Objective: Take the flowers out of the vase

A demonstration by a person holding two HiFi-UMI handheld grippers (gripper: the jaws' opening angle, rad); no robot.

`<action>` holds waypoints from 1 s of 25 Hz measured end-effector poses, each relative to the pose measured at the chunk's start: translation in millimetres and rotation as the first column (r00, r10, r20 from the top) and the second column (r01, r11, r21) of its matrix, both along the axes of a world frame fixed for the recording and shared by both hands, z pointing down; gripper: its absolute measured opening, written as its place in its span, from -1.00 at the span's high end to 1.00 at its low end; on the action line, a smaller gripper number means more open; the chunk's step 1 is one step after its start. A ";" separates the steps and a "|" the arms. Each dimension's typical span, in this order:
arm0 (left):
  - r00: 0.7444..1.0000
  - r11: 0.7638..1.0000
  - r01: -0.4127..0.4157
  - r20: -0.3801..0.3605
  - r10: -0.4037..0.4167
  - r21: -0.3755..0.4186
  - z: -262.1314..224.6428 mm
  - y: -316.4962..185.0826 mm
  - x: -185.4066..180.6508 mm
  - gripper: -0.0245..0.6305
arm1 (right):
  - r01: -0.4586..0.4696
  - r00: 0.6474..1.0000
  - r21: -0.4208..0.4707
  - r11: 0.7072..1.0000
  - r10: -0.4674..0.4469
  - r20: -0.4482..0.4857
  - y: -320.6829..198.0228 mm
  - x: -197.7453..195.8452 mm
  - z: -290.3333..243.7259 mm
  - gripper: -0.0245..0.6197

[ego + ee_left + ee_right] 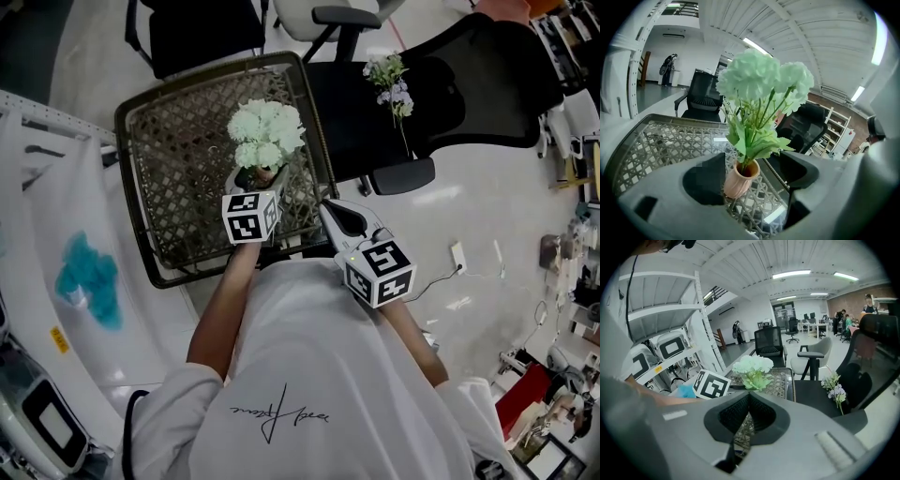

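Flowers point(761, 77) stand upright in a small vase point(739, 180) directly between the jaws of the left hand-held gripper point(753, 155), which is released: its two dark pads sit well apart, one on each side of the vase, and neither presses on it. In the left gripper view the left pad lies just beside the vase wall, while a clear gap separates the right pad from it. The flowers are rounded, ruffled heads in a very pale green, carried on thin green stems above a cluster of broad, jagged leaves that spill over the vase mouth. The vase is terracotta-coloured and pot-bellied with vertical ribbing and a flared lip. It rests near the front edge of the worktop point(178, 159), a rectangular surface of open woven lattice in a brown wicker-like weave, bounded by a dark rounded frame. From the head view the blooms hide most of the vase, and the left gripper's marker cube point(249, 217) sits just below them. The right hand-held gripper point(749, 394) is clenched on nothing, its ridged black pads meeting at the tips, and it hangs off the worktop's near right corner, apart from the vase. Well to the right, a second sprig point(392, 82) of small white and lilac blossoms on a thin stem lies on the black seat of an office chair point(459, 94).
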State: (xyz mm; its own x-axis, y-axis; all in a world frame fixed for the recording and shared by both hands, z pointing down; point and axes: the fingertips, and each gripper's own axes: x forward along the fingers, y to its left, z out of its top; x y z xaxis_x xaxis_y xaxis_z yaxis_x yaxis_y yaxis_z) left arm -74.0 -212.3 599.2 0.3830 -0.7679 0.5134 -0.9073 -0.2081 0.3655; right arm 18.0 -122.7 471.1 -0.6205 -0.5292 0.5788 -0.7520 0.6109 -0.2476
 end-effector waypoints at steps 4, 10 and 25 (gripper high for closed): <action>1.000 1.000 -0.005 0.011 0.005 -0.008 4.8 -5.4 1.6 -0.16 | -0.013 1.000 -0.008 1.000 0.013 -0.003 -3.2 6.4 1.7 0.90; 1.000 1.000 -0.003 0.017 0.003 -0.005 9.1 -14.0 4.8 -0.15 | -0.027 1.000 -0.021 0.999 0.027 -0.012 -8.1 15.7 5.3 0.90; 0.998 0.998 0.017 0.055 -0.020 0.066 5.1 -27.2 4.9 0.14 | -0.044 0.999 -0.041 0.998 0.043 -0.022 -13.4 31.0 12.2 0.90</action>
